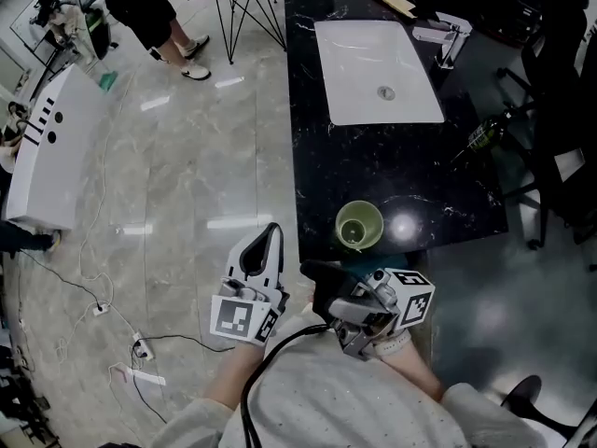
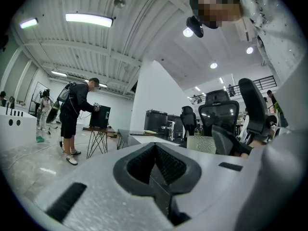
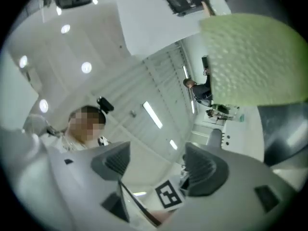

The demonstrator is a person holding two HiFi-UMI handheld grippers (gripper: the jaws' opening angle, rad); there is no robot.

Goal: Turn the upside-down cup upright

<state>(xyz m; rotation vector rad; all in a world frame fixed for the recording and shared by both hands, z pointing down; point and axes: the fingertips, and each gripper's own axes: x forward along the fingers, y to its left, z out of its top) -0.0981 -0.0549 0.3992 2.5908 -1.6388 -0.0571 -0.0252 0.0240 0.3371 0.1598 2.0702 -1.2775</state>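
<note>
Cup (image 1: 359, 224) upright on black counter (image 1: 448, 157), mouth up, axis vertical; right claw (image 3: 157, 154) wide, empty; left claw (image 2: 156, 165) closed.

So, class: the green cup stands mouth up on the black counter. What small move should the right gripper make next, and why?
Probably draw the right gripper back from the near edge of the black counter, with its jaws left open. The green cup already stands upright there, outside the jaws, which hold nothing. The turning looks done, and no regrasp seems needed.

Grey marble floor (image 1: 182, 180), black counter (image 1: 312, 161), white sink (image 1: 368, 59)
</note>
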